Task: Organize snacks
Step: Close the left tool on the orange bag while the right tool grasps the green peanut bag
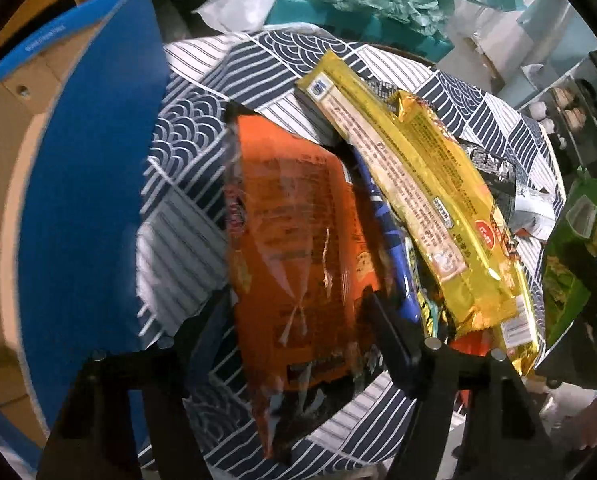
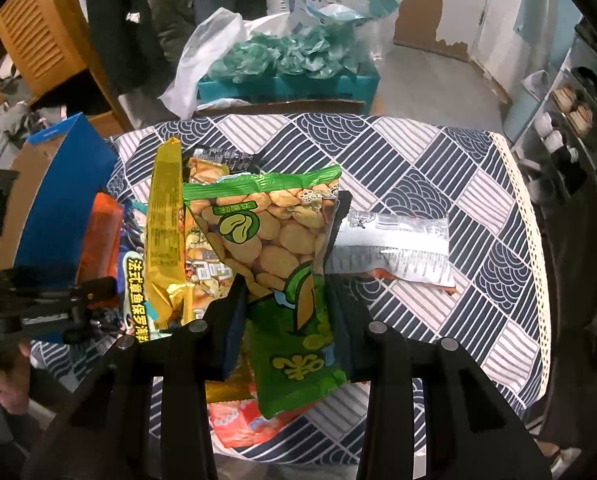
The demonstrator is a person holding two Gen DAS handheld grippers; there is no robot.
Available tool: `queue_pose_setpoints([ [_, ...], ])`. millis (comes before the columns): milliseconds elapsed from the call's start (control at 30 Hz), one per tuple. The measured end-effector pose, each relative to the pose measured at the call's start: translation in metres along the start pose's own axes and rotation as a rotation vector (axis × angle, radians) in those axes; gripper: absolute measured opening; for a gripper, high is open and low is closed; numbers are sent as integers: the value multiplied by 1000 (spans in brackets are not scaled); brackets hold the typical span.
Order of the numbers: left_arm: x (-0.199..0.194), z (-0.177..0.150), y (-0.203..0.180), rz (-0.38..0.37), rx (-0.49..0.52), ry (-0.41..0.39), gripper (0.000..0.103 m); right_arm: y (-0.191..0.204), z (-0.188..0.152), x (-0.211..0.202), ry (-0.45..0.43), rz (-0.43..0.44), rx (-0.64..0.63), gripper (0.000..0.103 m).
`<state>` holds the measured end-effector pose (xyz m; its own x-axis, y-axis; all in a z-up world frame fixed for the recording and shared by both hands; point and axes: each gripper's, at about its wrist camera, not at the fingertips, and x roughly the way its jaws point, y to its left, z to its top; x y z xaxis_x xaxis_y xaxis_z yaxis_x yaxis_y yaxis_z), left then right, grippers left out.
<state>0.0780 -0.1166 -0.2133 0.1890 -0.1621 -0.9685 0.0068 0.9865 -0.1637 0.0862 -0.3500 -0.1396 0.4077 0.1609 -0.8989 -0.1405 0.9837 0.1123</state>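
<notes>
Two grippers over the patterned table (image 2: 438, 168): right gripper (image 2: 286, 300) fingers clamped on a green broad-bean packet (image 2: 274, 248), lifted above the snack pile; left gripper (image 1: 294, 320) fingers apart astride an orange snack bag (image 1: 298, 240)

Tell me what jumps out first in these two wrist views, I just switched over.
The green bean-snack bag dominates the right wrist view, pinched between the right gripper's jaws above the patterned tablecloth. In the left wrist view an orange snack packet fills the space between the left gripper's parted jaws, with a long yellow packet lying to its right and a blue cardboard box at left.
</notes>
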Motion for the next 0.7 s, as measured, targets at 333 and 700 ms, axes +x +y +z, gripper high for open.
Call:
queue_pose_setpoints([
  [333,15,13,-12,-6,23,-11,54,21,4,-3,1,10,-37,37],
  [700,1,10,-16,31,65,-39,39,43,7,-3,11,10,-76,37],
])
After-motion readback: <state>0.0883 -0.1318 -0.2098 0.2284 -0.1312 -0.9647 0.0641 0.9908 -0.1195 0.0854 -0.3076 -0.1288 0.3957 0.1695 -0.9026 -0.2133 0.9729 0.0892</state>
